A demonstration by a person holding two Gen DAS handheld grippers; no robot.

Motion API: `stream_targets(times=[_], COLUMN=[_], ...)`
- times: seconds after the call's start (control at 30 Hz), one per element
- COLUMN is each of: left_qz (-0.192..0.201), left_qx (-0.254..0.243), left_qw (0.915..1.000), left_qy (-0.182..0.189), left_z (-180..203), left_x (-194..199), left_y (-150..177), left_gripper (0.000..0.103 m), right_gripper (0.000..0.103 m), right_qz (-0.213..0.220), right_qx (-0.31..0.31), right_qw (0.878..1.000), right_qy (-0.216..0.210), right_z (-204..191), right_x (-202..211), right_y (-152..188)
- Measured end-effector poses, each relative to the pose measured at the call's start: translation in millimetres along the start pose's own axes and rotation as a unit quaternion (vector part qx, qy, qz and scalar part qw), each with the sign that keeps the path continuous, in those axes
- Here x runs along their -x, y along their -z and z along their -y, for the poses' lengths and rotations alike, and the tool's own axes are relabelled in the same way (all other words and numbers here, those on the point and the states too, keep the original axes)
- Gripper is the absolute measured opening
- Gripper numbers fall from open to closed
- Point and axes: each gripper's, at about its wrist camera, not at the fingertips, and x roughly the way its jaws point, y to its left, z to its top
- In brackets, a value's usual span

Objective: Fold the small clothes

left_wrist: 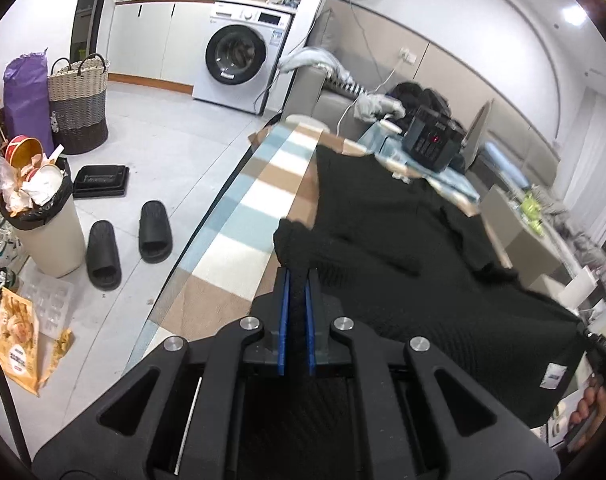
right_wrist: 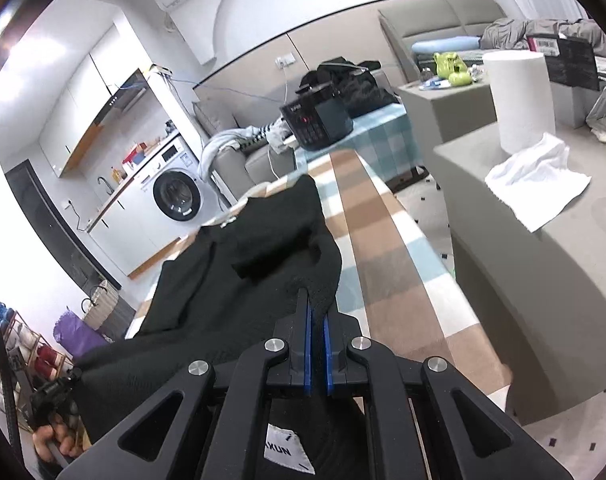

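A black knit garment (left_wrist: 403, 248) lies spread along a table under a checked cloth (left_wrist: 247, 208). My left gripper (left_wrist: 298, 276) is shut on the garment's left edge, with black fabric pinched between the blue pads. In the right wrist view the same garment (right_wrist: 239, 276) lies left of centre on the checked cloth (right_wrist: 387, 264). My right gripper (right_wrist: 317, 312) is shut on its right edge, fabric bunched between the pads. A white label (right_wrist: 289, 454) shows on the fabric hanging below the right gripper.
A black device (left_wrist: 433, 142) sits at the table's far end. A full bin (left_wrist: 43, 216), slippers (left_wrist: 123, 244), a woven basket (left_wrist: 77, 102) and a washing machine (left_wrist: 239, 56) are on the left floor side. A grey counter with a paper roll (right_wrist: 521, 96) stands to the right.
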Motion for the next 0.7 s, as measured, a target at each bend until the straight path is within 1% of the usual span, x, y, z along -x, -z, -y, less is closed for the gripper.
stream_targets(times=[0.07, 0.2, 0.33, 0.43, 0.5, 0.6, 0.7], left_qz=[0.012, 0.029, 0.036, 0.03, 0.025, 0.009, -0.02], left_qx=[-0.004, -0.004, -0.003, -0.001, -0.009, -0.012, -0.008], left_qw=[0.9999, 0.9996, 0.9992, 0.9995, 0.9996, 0.9998, 0.9994], left_qy=[0.002, 0.005, 0.013, 0.01, 0.001, -0.016, -0.026], left_z=[3, 6, 11, 17, 22, 25, 23], left_x=[14, 32, 31, 14, -6, -39, -75], left_y=[-2, -6, -16, -26, -33, -40, -41], left_gripper=[0.004, 0.004, 0.004, 0.004, 0.005, 0.005, 0.005], right_gripper=[0.004, 0.004, 0.004, 0.004, 0.005, 0.005, 0.005], right_qz=[0.005, 0.031, 0.03, 0.016, 0.006, -0.009, -0.029], right_qx=[-0.001, -0.008, -0.013, -0.013, -0.013, -0.014, -0.022], right_qw=[1.0, 0.999, 0.999, 1.0, 1.0, 1.0, 0.999], right_qy=[-0.003, -0.02, -0.016, -0.004, 0.007, 0.016, 0.024], right_z=[1, 0, -1, -5, -7, -6, -1], right_x=[6, 22, 13, -8, -23, -50, -76], right_y=[-2, -2, -9, -15, -19, -24, -27])
